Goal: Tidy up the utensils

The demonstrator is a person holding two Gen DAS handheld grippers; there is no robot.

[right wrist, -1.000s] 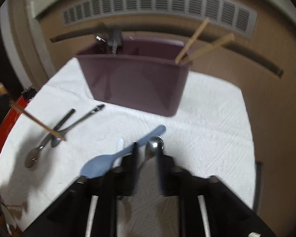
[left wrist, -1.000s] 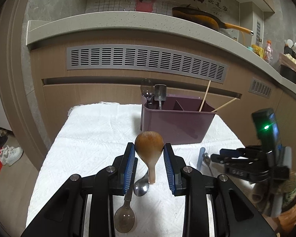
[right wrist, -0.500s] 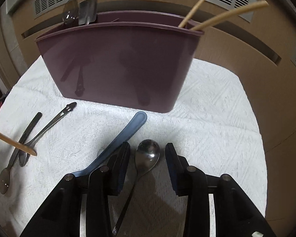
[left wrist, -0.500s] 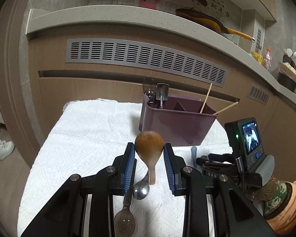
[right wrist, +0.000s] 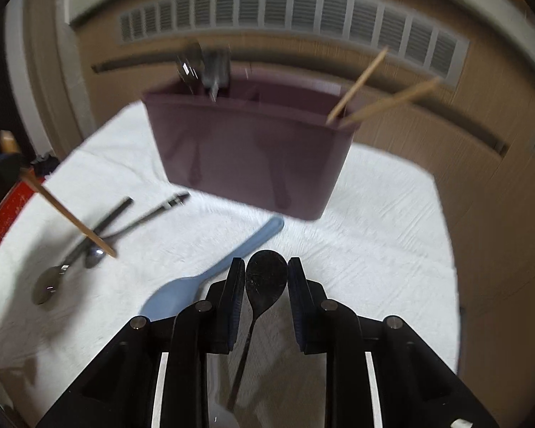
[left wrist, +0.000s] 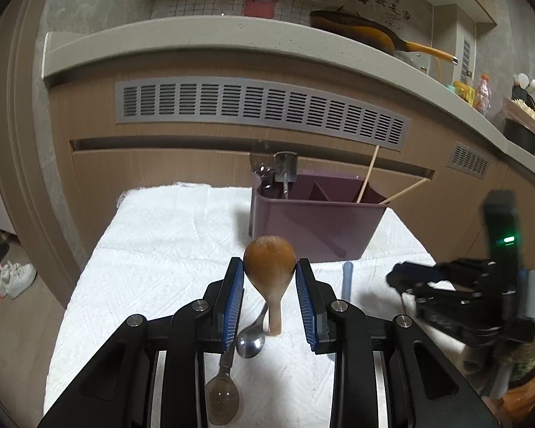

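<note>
My left gripper (left wrist: 269,267) is shut on a wooden spoon (left wrist: 269,267), bowl up, held above the white cloth (left wrist: 167,249). My right gripper (right wrist: 266,274) is shut on a metal spoon (right wrist: 265,283) and holds it lifted off the cloth. The purple utensil holder (left wrist: 314,224) stands at the back with two metal utensils (left wrist: 278,171) in its left compartment and two wooden chopsticks (left wrist: 369,174) in its right one. A blue plastic spoon (right wrist: 210,278) lies on the cloth left of my right gripper. Two metal spoons (left wrist: 248,339) lie under my left gripper.
A wooden cabinet front with a grey vent grille (left wrist: 260,110) rises right behind the cloth. A stone counter (left wrist: 232,35) above it carries a pan (left wrist: 360,32) and bottles. The right gripper (left wrist: 446,285) appears at the right in the left wrist view.
My right gripper has closed on the metal spoon and raised it off the cloth, pulling back from the holder. My left gripper still holds the wooden spoon.
</note>
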